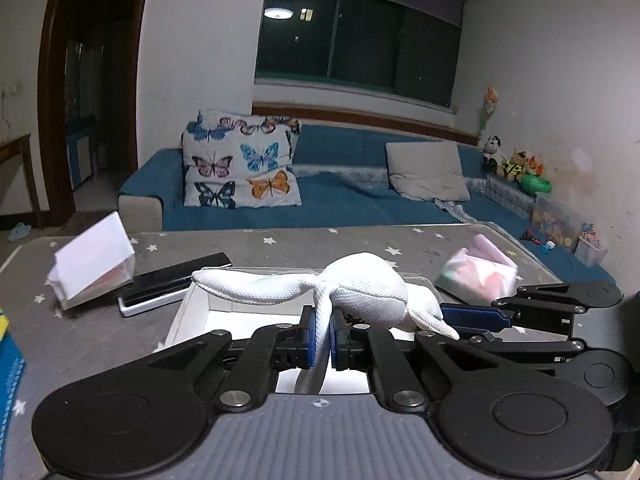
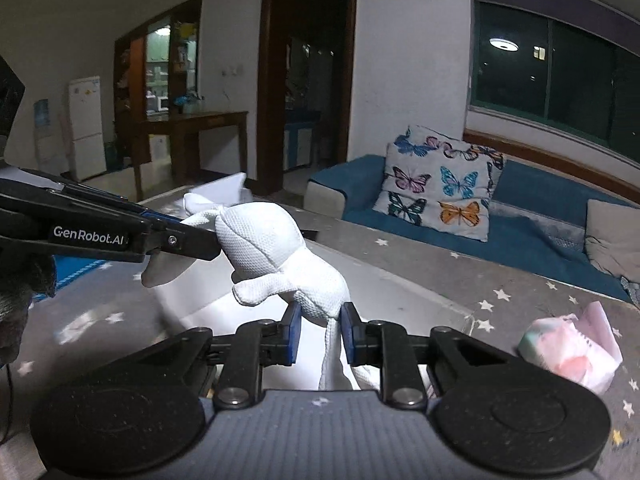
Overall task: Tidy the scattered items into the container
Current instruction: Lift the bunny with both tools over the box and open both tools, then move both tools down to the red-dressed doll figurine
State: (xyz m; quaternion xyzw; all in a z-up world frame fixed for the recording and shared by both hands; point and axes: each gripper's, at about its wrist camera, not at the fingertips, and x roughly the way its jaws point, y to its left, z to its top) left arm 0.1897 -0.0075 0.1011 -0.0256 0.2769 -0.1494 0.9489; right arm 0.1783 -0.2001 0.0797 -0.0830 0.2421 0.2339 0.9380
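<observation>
A white plush rabbit [image 1: 362,290] hangs between both grippers above a white open box [image 1: 192,312] on the star-patterned table. My left gripper [image 1: 321,340] is shut on one of the rabbit's long ears. My right gripper [image 2: 320,330] stands around the rabbit's lower body [image 2: 316,292], its pads close to the cloth with a gap between them; whether they press it I cannot tell. The right gripper also shows in the left wrist view [image 1: 472,318], and the left one in the right wrist view [image 2: 192,240]. The box [image 2: 384,292] lies under the rabbit.
A tilted white paper box [image 1: 94,260] and a flat black-and-white case [image 1: 176,282] lie left of the container. A pastel pink-and-green pack [image 1: 478,272] [image 2: 572,350] lies to its right. A blue sofa with a butterfly cushion [image 1: 242,164] stands behind the table.
</observation>
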